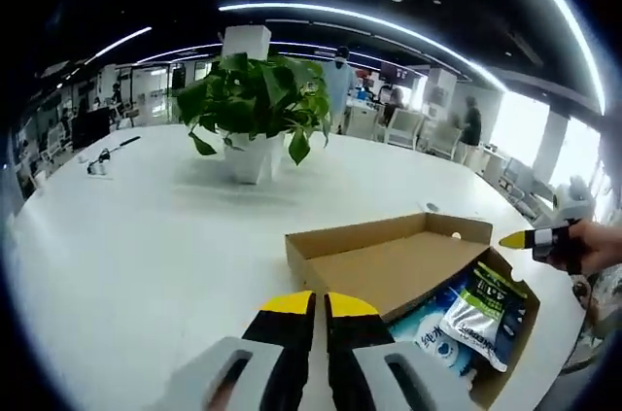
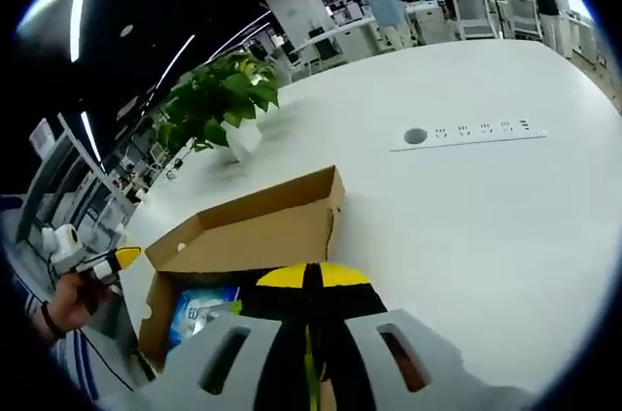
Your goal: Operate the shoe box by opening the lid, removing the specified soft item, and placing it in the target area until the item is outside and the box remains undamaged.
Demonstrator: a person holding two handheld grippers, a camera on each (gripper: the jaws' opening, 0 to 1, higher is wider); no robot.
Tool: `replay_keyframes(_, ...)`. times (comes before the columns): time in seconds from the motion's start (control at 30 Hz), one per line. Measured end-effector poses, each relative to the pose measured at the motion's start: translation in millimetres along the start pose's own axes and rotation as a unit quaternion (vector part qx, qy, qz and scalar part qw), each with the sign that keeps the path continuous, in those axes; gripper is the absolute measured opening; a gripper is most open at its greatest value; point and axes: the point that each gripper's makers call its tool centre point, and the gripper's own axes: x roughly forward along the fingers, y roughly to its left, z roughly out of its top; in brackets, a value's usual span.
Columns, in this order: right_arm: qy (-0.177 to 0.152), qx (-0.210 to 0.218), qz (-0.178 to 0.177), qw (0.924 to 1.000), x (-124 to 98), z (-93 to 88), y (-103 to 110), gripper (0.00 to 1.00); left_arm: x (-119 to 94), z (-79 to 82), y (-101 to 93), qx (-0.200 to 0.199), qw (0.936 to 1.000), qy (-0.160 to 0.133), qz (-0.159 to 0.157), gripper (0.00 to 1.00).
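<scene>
Open-plan office behind, and a wide white table (image 1: 146,236) under my two tools. Going left to right in the left gripper view: one potted plant (image 1: 255,110) stands well back on the table, then my left gripper (image 1: 319,306) rises in the foreground with its yellow tips pressed together on nothing, then the one shoe box (image 1: 408,275) sits just ahead and to its right, lid already folded back flat. The box's long axis runs away toward the far right, where the other gripper's yellow tip shows at the edge.

Inside I count at least two soft packets (image 1: 466,319), a blue one and a green-and-silver one, lying in the near right end; there may be more that I cannot see. Which is the specified one I cannot tell.

From the right gripper view, my right gripper (image 2: 307,280) hangs directly over the open box, tips also closed and empty, packets just to its left. I judge the right tool nearer the packets, so it must spread before reaching down.
</scene>
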Motion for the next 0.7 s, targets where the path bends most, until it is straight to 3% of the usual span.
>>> replay_keyframes(0.43, -0.016, -0.012, 0.024, 0.9995, -33, -15.7, 15, 0.03, -40, -15.4, -10.9, -0.015, 0.9998, -0.007, -0.008, 0.04)
replay_keyframes(0.7, -0.03, -0.015, 0.035, 0.9988, -54, -22.3, 18, 0.04, -52, -21.1, -34.4, -0.012, 0.9995, -0.008, -0.029, 0.05)
